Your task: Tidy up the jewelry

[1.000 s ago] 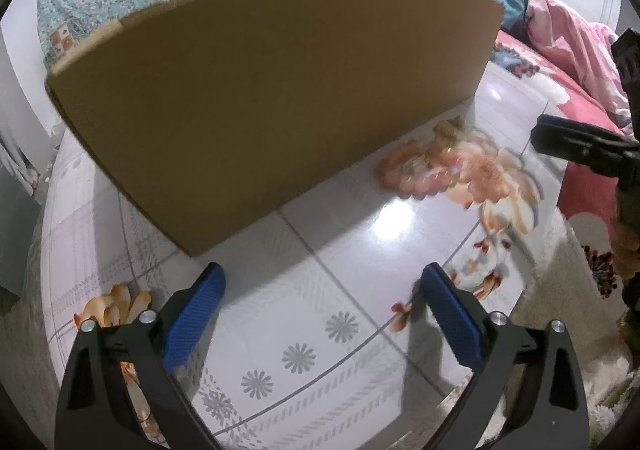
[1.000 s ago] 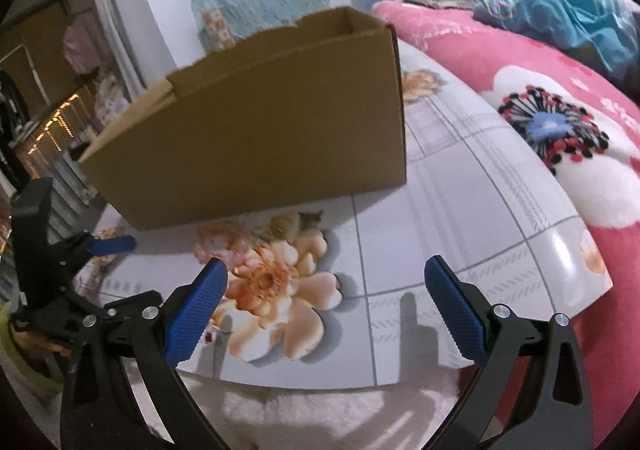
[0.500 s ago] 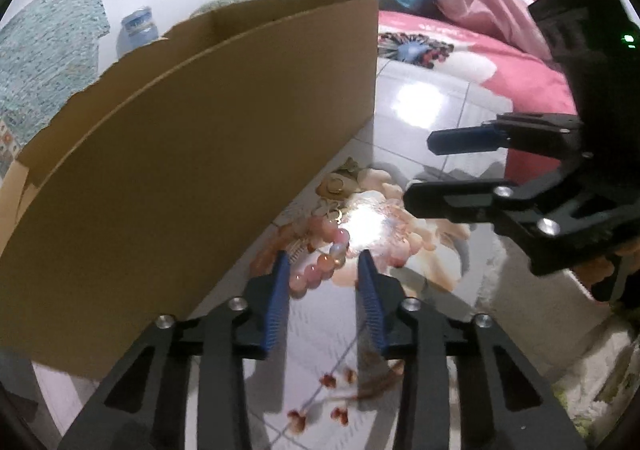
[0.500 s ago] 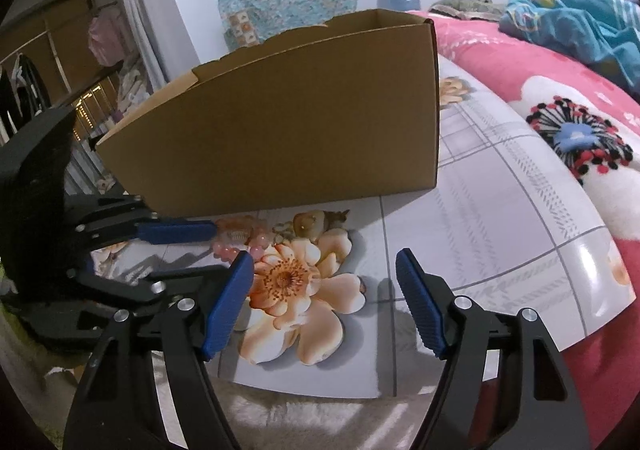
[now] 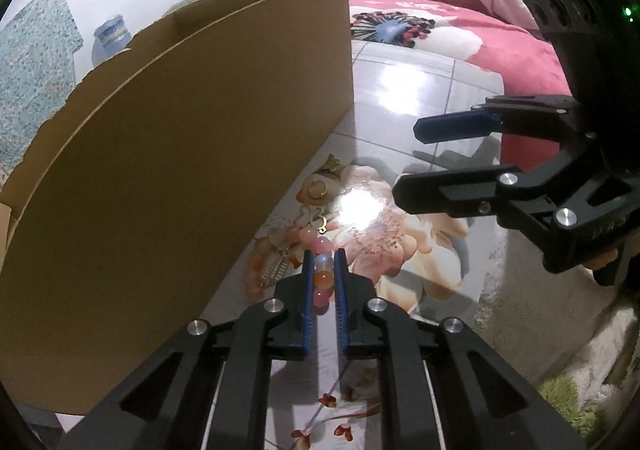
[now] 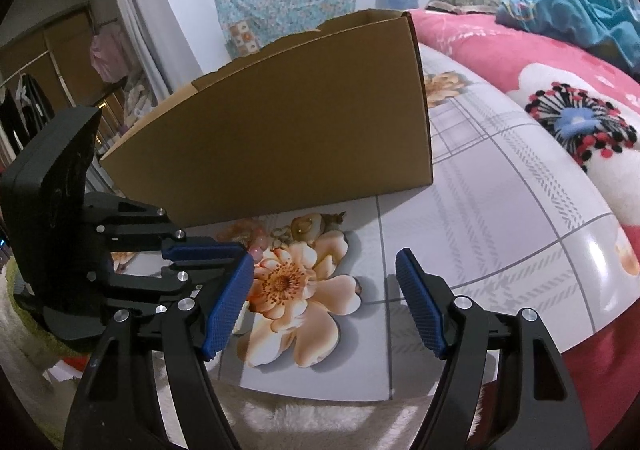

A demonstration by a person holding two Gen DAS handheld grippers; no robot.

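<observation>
Pinching bead bracelet (image 5: 322, 273): left gripper (image 5: 323, 262), jaws clamped. Right gripper (image 6: 324, 302) spread, empty. Cardboard box (image 6: 296, 138) contents unseen; ring (image 5: 319, 191), possibly more, still out.

A glossy flower-printed tabletop (image 6: 500, 202) carries a cardboard box (image 6: 288, 138), a beaded bracelet (image 5: 322, 270) and what looks like a gold ring (image 5: 318, 190).

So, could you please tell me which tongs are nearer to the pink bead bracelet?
Left. The left tongs are closed around the bead bracelet; the right tongs hang open, apart from it.
</observation>
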